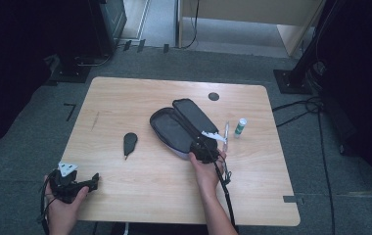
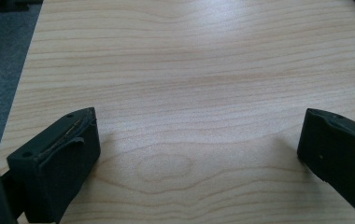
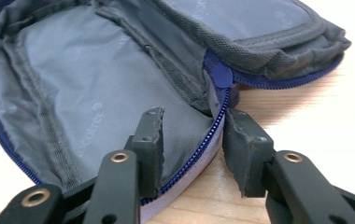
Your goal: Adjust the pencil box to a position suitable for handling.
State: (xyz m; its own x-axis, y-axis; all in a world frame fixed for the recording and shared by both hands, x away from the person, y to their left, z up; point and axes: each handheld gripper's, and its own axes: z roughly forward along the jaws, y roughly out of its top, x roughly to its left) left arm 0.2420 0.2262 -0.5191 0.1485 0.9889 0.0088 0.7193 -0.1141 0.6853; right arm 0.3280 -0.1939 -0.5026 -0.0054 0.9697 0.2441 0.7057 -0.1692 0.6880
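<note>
Presently the open pencil case lies near the middle of the table, lid flap folded back, grey lining exposed. The right gripper sits at the case's near edge, its jaws straddling the blue zipper rim: one jaw inside over the lining, the other outside over the wood. The jaws stand partly open, and I cannot confirm that the pads press the rim; no firm hold is evident.

The left gripper rests at the near left corner of the table, well apart from the case. In the left gripper view its jaws stand wide with bare wood between them; it holds nothing.

A pen and a small white tube with a green cap lie just beside the case on its right; a dark teardrop-shaped item lies to its left.

Risks noted:
- The fabric wall is soft. If the jaws close on lining alone, the rim may fold and slip free.
- With the left gripper idle, nothing braces the case; a pull on the rim would likely drag the whole case across the table.
- Such a drag towards the right could knock the pen or topple the tube.
- Pinching the zipper teeth off-centre may snag the slider.
</note>
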